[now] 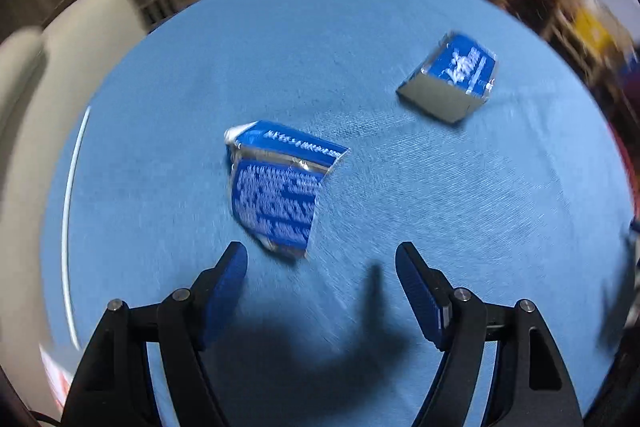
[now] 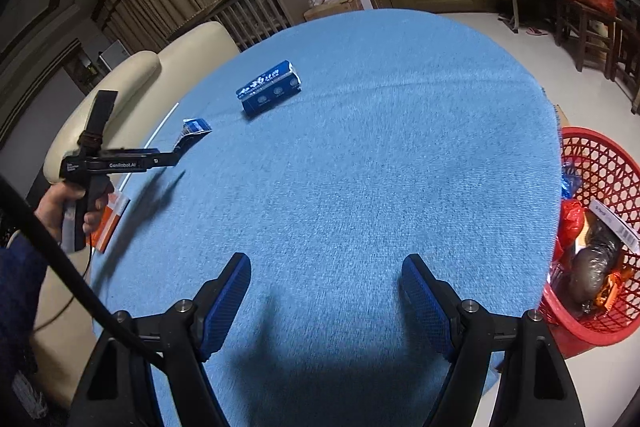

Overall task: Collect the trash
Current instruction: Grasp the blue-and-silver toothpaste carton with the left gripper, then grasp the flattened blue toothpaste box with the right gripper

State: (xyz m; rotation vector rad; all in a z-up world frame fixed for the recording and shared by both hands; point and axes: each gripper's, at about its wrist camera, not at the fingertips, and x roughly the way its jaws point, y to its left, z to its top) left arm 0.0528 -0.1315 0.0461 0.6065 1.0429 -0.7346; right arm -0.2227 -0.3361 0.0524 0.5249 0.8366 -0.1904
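Two blue packets, the torn wrapper [image 1: 276, 187] and the carton [image 1: 452, 79], remain on the desk [image 1: 320, 47]; red basket [image 2: 600, 187] already part-filled, left hand-held gripper [image 1: 320, 259] and right hand-held gripper [image 2: 326, 271] both gaping, empty.

My right gripper [image 2: 326, 291] hangs over the blue tablecloth [image 2: 360, 167], jaws apart with nothing between them. Far left, my hand [image 2: 64, 207] holds the left gripper [image 2: 182, 143] just beside a crumpled blue wrapper [image 2: 196, 127]. A blue carton [image 2: 269, 90] lies further off. A red basket [image 2: 592, 235] of trash stands right.
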